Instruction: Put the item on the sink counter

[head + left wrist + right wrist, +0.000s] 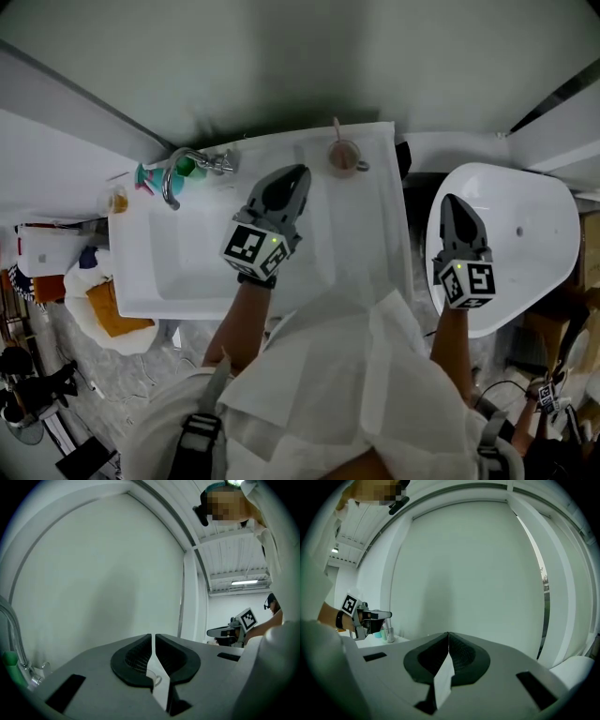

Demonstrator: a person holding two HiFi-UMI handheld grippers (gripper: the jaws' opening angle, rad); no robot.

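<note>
A pinkish cup [344, 157] with a toothbrush in it stands upright on the white sink counter [375, 216], at its back right corner. My left gripper [294, 175] hovers over the counter just left of the cup, jaws closed to a thin slit and holding nothing. In the left gripper view, a sliver of the cup [155, 679] shows below the left gripper [153, 637]. My right gripper [450, 202] is shut and empty, off the counter over a white oval fixture [525, 216]. In the right gripper view the right gripper [448, 634] faces a plain pale wall.
A chrome faucet [176, 169] curves over the basin [197, 253] at the counter's back left, with teal and green items [150, 175] beside it. A small amber bottle [117, 200] stands further left. An orange cloth [112, 309] lies below the counter's left end.
</note>
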